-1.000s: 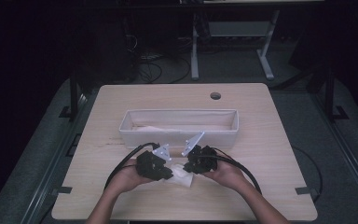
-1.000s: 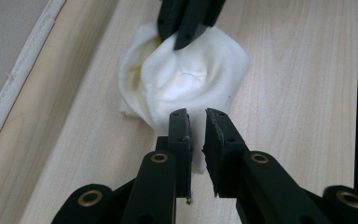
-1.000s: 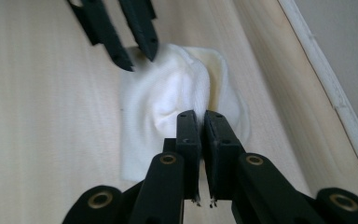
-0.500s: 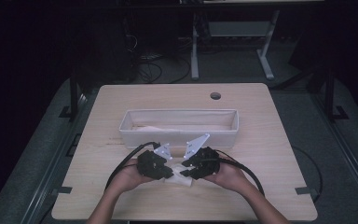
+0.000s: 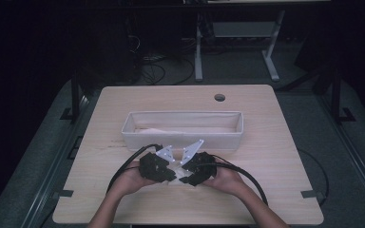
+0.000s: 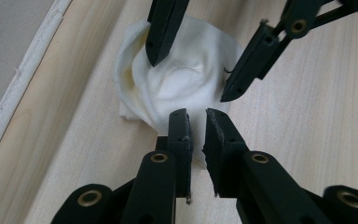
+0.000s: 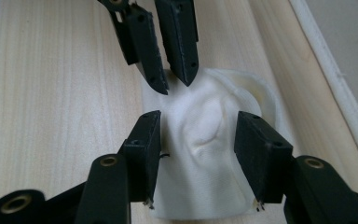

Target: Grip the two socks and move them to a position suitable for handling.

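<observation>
One white cloth [image 6: 182, 86], bunched, on the wooden table [image 5: 275, 142] at lower centre of the high view. Two grippers meet over it. Left gripper [image 6: 196, 128]: jaws nearly closed at the cloth's near edge; whether fabric is pinched, cannot tell. Right gripper [image 7: 198, 135]: jaws spread wide, straddling the cloth. One white fabric bin [image 5: 183, 137] just above; nothing between.
</observation>
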